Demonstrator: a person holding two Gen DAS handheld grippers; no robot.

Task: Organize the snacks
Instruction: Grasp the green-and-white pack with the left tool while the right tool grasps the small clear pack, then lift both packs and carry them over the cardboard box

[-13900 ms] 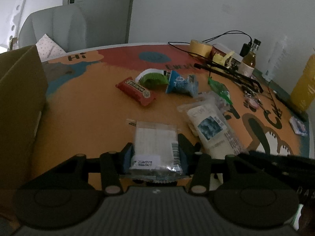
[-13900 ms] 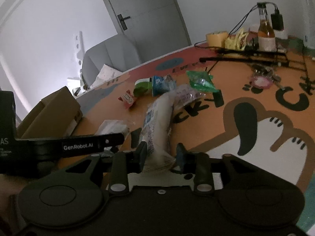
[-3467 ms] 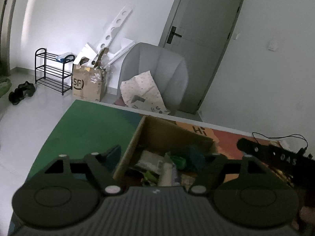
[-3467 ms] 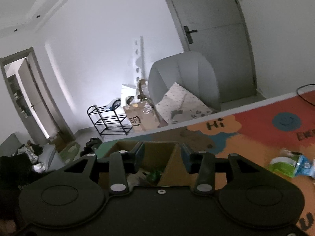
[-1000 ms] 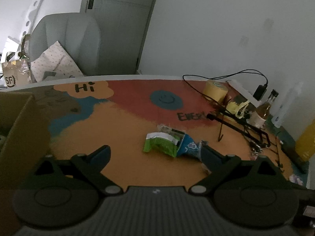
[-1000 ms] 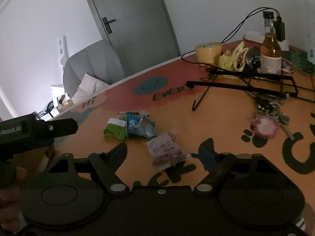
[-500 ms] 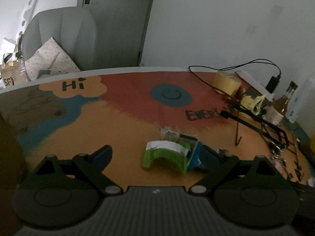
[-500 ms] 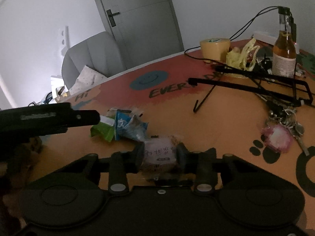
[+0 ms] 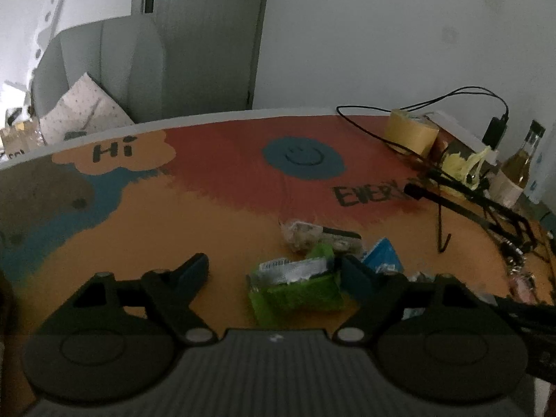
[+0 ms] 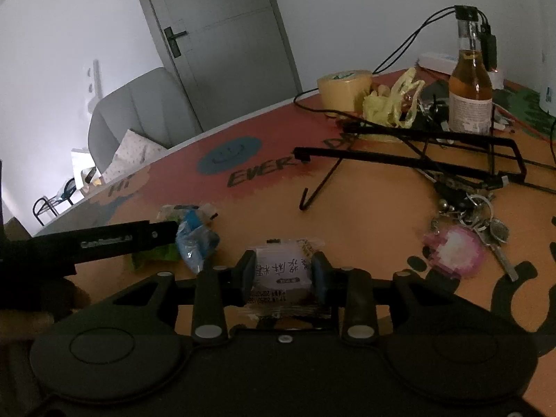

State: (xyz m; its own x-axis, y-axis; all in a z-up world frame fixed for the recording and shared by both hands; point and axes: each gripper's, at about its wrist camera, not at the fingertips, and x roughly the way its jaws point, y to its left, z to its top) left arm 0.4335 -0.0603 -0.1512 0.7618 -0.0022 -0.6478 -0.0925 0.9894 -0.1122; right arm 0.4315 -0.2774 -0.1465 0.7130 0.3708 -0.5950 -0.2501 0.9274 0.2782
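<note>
Right gripper (image 10: 282,272) fingers pinching a pale pink snack packet (image 10: 282,278), one pad on each side, low over the orange part of the table mat (image 10: 365,215). Left gripper (image 9: 274,267) fingers spread wide around a green snack packet (image 9: 295,290) lying on the mat; right finger just beside its right edge, left finger well apart. Blue packet (image 9: 382,255) touching the green one's right side, clear wrapper (image 9: 302,234) just behind. Keys (image 10: 486,222), black wire stand (image 10: 417,160), bottle (image 10: 471,87) and tape roll (image 10: 344,92) toward the far right edge.
</note>
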